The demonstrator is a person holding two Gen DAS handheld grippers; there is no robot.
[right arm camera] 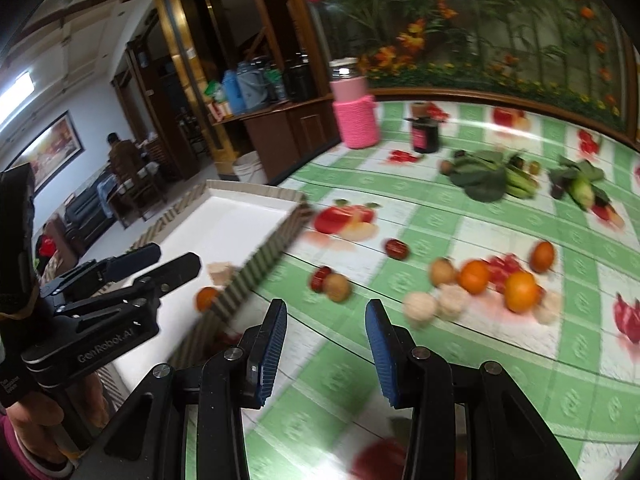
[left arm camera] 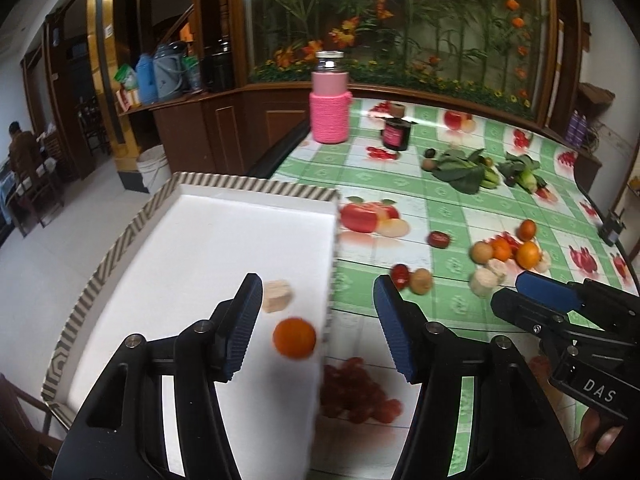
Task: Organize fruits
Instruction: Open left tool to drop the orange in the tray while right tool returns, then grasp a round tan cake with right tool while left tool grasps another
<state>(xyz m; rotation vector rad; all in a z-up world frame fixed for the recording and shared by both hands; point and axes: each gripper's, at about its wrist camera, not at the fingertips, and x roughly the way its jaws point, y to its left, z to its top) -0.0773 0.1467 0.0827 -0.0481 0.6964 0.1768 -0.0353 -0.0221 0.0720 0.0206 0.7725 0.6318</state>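
The main risk here is the orange [left arm camera: 294,337] in the tray [left arm camera: 132,224]. It sits free on the smooth white floor of the tray, close to the tray's right wall, and it looks blurred in both views, so it may well be rolling; a knock against that low striped wall could send it back out, or push the tray along the slick tablecloth [left arm camera: 400,184]. A second risk is the two tools meeting: the right gripper [right arm camera: 326,344] hangs just beside the left gripper [left arm camera: 316,328] over the same stretch of table, and a swing toward the loose fruit could clip the tray's wall or the other tool.

The left gripper stands partly open over the tray's right edge, with nothing pressed between its pads (the orange lies below and between them, untouched). The right gripper is also partly open and empty, pointing down at bare tablecloth.

The tray holds just two things: the orange and a pale beige chunk [left arm camera: 276,296] lying near it, apart from it. The rest of the fruit waits on the table to the right of the tray: a small cluster of oranges and pale round pieces [right arm camera: 496,288], a red and a brown fruit side by side [right arm camera: 330,282], and one red fruit [right arm camera: 397,249] alone, well apart from the tray.
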